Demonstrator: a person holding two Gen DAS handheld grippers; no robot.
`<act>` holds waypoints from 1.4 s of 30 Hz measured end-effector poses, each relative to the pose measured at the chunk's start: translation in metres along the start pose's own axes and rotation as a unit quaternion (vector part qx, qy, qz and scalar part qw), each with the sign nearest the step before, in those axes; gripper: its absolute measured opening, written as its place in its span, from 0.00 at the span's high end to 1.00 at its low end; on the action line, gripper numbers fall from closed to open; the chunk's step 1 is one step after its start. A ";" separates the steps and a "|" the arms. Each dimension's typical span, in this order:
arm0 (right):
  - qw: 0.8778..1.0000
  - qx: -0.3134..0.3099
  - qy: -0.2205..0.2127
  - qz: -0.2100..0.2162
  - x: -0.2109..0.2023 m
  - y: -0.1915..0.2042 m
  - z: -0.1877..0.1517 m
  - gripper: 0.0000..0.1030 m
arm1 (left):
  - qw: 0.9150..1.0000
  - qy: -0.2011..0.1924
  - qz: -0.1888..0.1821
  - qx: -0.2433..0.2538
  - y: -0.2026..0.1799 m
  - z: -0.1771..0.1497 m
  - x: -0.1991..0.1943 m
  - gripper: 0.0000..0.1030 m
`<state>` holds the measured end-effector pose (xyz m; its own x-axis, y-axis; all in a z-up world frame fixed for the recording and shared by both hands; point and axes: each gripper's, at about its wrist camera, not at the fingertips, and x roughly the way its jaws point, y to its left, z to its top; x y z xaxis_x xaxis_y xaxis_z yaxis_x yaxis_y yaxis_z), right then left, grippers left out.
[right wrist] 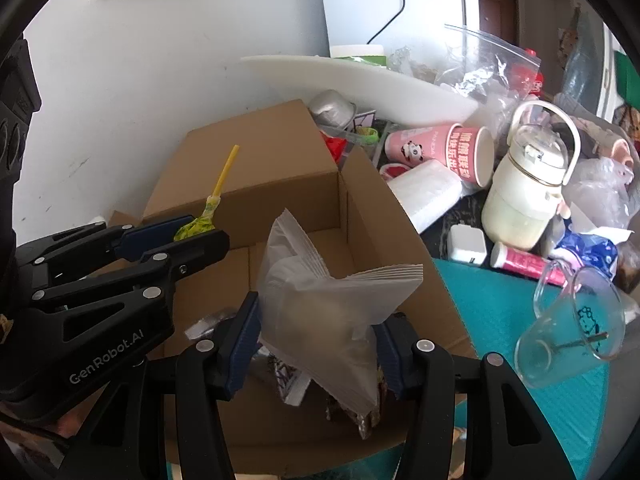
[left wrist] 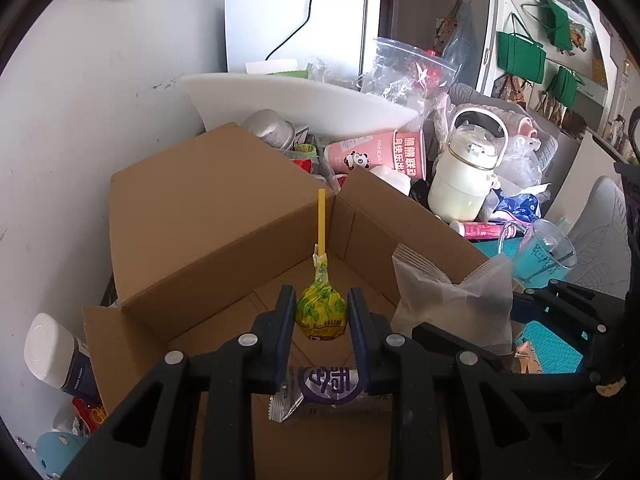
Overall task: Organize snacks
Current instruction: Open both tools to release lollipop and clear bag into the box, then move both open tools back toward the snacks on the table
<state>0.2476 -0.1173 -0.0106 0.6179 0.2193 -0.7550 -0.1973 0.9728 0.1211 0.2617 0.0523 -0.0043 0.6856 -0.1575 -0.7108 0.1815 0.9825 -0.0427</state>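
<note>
My left gripper [left wrist: 321, 312] is shut on a yellow-green wrapped lollipop [left wrist: 321, 311], its yellow stick pointing up; it hangs over the open cardboard box [left wrist: 224, 216]. My right gripper [right wrist: 316, 332] is shut on a frosted white snack packet [right wrist: 324, 308], held above the same box [right wrist: 280, 160]. The packet [left wrist: 452, 300] shows at the right in the left wrist view. The left gripper [right wrist: 188, 232] with the lollipop [right wrist: 198, 224] is at the left of the right wrist view. A purple-and-silver snack bar [left wrist: 324, 392] lies on the box floor, and other wrappers [right wrist: 288, 372] lie under the packet.
Clutter lies behind and right of the box: a pink panda paper cup [right wrist: 448, 152], a cream kettle jug [right wrist: 524, 192], a pink tube [right wrist: 524, 264], a clear glass mug [right wrist: 572, 328] on a teal mat [right wrist: 492, 312], a white board [left wrist: 300, 100]. A white-capped bottle [left wrist: 60, 356] lies left of the box.
</note>
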 end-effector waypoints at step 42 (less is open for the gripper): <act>0.996 0.007 -0.061 -0.062 -0.101 0.010 -0.035 0.36 | 0.999 -0.046 0.006 0.018 -0.029 -0.021 -0.101 0.57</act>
<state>0.1564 -0.1325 0.0442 0.7246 0.1046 -0.6812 -0.1044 0.9937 0.0415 0.1728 0.0421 0.0542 0.7494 -0.1569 -0.6433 0.1979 0.9802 -0.0085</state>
